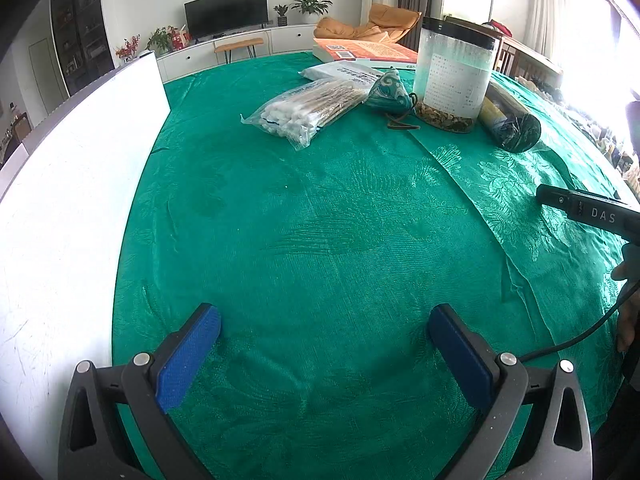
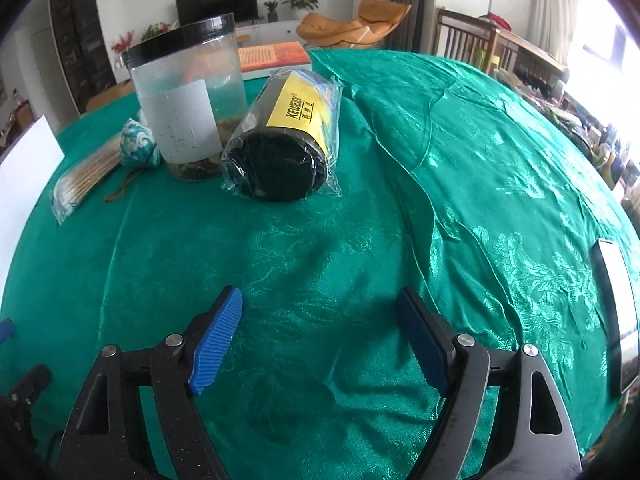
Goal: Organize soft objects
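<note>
Green damask tablecloth [image 1: 320,208] spreads beneath both released claws [image 1: 325,330] [image 2: 319,312], living room seemingly behind.

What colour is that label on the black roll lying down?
Yellow with black lettering, on the black roll; clearest in the right wrist view.

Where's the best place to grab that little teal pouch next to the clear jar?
Grip the teal pouch across its soft sides, coming from above and the near side; the clear jar blocks its right and the cotton swab bag crowds its left.

Home living room, television [image 1: 226,10] on a white cabinet, potted plants [image 1: 311,3], orange lounge chair [image 1: 368,26], curtained windows
</note>
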